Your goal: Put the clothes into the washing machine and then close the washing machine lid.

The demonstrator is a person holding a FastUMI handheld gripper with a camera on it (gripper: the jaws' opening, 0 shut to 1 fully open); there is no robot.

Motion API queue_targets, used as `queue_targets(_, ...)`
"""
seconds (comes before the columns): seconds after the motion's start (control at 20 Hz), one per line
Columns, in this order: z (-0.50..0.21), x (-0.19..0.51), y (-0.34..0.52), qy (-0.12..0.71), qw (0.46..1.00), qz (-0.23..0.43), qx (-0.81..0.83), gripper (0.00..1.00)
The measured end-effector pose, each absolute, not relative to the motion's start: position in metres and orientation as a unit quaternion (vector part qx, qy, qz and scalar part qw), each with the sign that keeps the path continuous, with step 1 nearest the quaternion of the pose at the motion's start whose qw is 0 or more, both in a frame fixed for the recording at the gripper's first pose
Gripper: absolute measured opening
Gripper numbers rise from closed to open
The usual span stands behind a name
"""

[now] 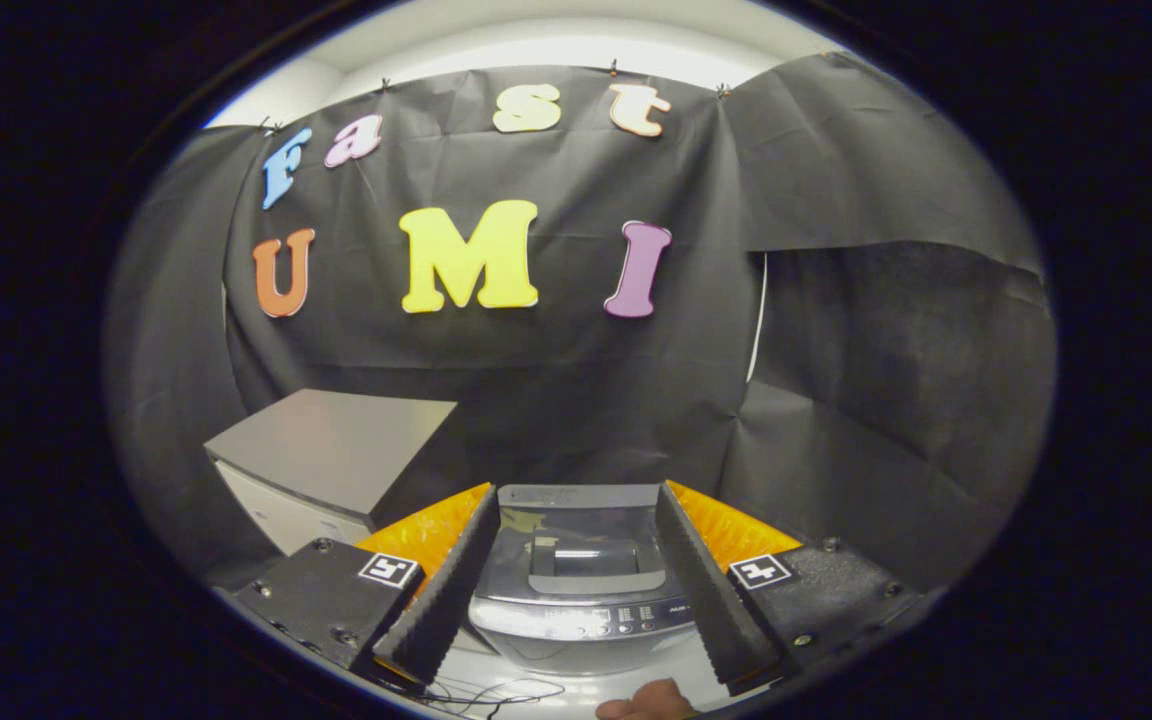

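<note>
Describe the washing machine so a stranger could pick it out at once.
Below the black cloth wall, the washing machine sits framed between the open gripper fingers. Unlike the plain flat-topped cabinet beside it, it has a glossy lid and a button panel.

The pale floor (676, 665) carries the washing machine (576, 590); thin dark cables (496, 692) lie before it.

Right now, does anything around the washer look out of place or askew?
Nothing stands out. The small grey top-loading washing machine sits square between the open gripper fingers, lid down. Thin black cables lie loose on the white surface in front.
</note>
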State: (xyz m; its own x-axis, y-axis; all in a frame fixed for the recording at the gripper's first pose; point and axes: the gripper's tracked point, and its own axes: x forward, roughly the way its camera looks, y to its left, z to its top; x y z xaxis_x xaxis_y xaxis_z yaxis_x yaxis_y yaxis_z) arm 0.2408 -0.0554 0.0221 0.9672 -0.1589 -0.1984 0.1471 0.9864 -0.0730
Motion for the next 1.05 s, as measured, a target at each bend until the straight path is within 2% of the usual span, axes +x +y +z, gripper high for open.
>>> queue_targets(0.4, 0.033, 0.145, -0.066, 0.085, 0.992, -0.040, -0.082, 0.98)
queue_targets(0.8, 0.052, 0.007, -0.094, 0.039, 0.999, 0.006, -0.035, 0.98)
queue_targets(1.05, 0.044, -0.052, -0.100, 0.029, 0.999, 0.024, -0.024, 0.98)
